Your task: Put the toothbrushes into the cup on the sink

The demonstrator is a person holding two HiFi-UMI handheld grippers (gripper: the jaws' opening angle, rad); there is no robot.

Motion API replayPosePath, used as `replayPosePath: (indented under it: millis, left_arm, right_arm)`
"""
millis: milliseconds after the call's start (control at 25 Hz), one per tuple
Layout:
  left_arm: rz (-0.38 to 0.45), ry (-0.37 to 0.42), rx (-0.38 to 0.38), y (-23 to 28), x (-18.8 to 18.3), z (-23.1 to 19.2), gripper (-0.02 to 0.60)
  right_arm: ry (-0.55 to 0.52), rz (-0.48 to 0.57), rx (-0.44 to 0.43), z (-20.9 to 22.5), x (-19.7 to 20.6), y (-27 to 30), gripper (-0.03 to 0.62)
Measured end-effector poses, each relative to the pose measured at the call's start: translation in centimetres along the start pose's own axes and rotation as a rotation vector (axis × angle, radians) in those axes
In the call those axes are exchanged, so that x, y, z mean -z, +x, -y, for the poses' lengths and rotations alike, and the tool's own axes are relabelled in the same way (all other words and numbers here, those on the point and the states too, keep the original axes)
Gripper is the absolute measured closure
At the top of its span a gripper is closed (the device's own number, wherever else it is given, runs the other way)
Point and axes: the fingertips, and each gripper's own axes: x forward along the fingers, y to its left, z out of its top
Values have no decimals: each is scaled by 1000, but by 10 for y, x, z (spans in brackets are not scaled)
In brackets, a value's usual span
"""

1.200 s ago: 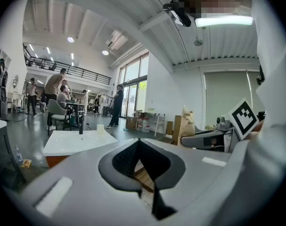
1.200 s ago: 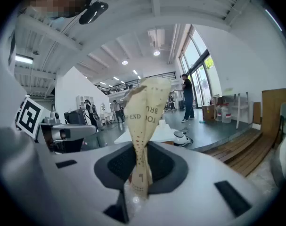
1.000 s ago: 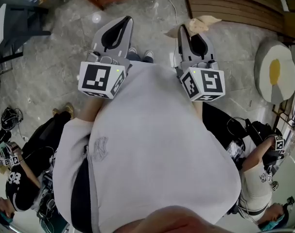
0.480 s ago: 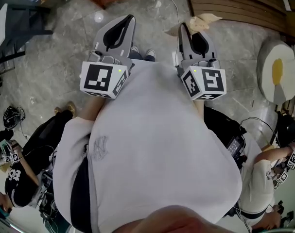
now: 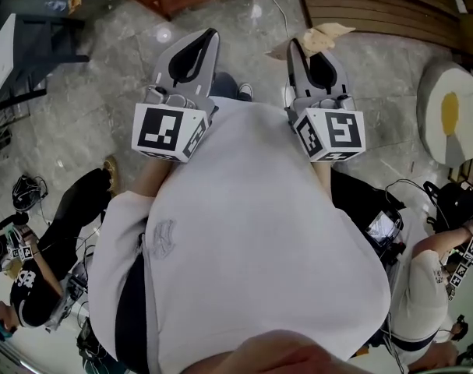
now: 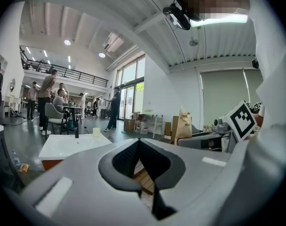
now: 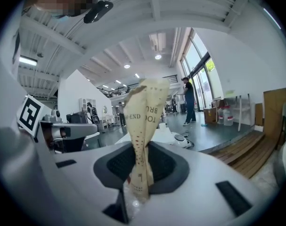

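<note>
At the far left of the head view, a seated person in black (image 5: 41, 279) is low in the frame above the grey stone floor (image 5: 80, 107). The wearer's pale grey sweatshirt (image 5: 244, 232) fills the middle. Above it, left of centre, the left gripper (image 5: 208, 34) points toward the top edge. Its jaws are clenched tip to tip with nothing between them. The left gripper view confirms this: the left gripper (image 6: 139, 142) is closed on itself, and only wooden boards show through the gap behind the tips.

In the middle left of that view, well beyond the jaws, stands a white sink (image 6: 69, 147). A dark tap (image 6: 77, 131) and a small pale cup (image 6: 96, 132) sit at its far edge.

Right of centre in the head view, the right gripper (image 5: 293, 47) also points toward the top edge. It grasps a toothbrush in a beige paper wrapper (image 5: 323, 34), whose loose end flares out past the tips. In the right gripper view, the right gripper (image 7: 139, 150) pinches the wrapper (image 7: 145, 105) near its lower end. The printed paper stands up through the centre of the frame, well apart from the sink and cup.

Wooden decking (image 5: 376, 6) runs along the upper right of the head view. A round white cushion with a yellow centre (image 5: 446, 115) lies at the right edge, and another person (image 5: 423, 287) sits below it.
</note>
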Motion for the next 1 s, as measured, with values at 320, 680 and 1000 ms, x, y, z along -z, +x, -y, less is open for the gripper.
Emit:
replayPosePath:
  millis: [320,680,1000]
  left_arm:
    - [-10,-17,7,7,1,-12,597]
    - [-30,-48,8,38,8,-51,597]
    - [-26,-77,-1,83,-14,-125,597]
  right_arm:
    - [6,-24,31,8,3,8,533]
    - [8,-51,46,20,-1,53,533]
    - [-6,-33,60,33,-42,132,533]
